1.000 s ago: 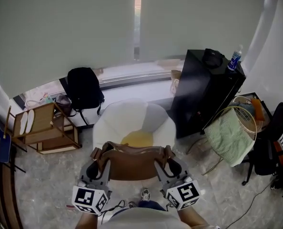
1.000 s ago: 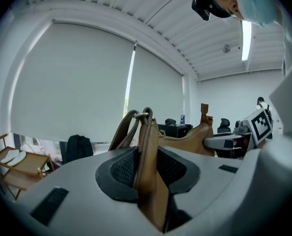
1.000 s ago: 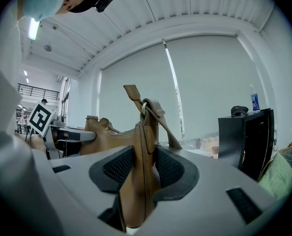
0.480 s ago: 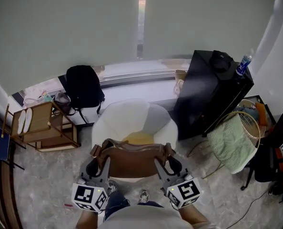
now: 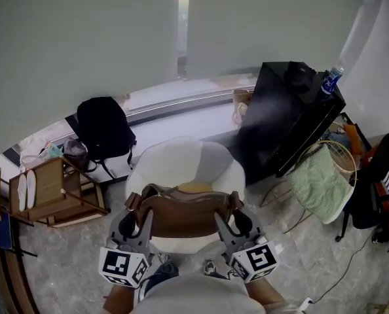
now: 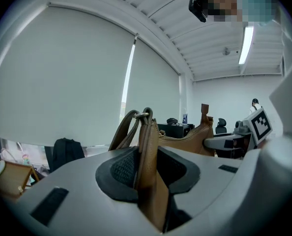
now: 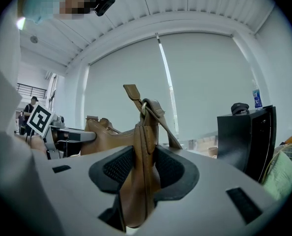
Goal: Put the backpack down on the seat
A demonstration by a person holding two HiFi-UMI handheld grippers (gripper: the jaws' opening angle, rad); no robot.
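A brown leather bag (image 5: 181, 213) hangs stretched between my two grippers, above the front of a round white seat (image 5: 181, 169) with a yellow patch. My left gripper (image 5: 134, 213) is shut on the bag's left end (image 6: 147, 171). My right gripper (image 5: 232, 211) is shut on the bag's right end (image 7: 138, 181). In each gripper view the brown leather stands pinched between the dark pads, with the strap ring above. The bag hides the seat's front part in the head view.
A black cabinet (image 5: 283, 120) with a bottle (image 5: 331, 80) and a cap stands right of the seat. A black backpack (image 5: 103, 126) leans at the window sill on the left. A wooden shelf (image 5: 50, 191) sits at the far left. A green cloth on a rack (image 5: 322, 182) lies at the right.
The view has shifted slightly; the seat now sits closer under the bag. Both grippers keep their hold on the bag's ends.
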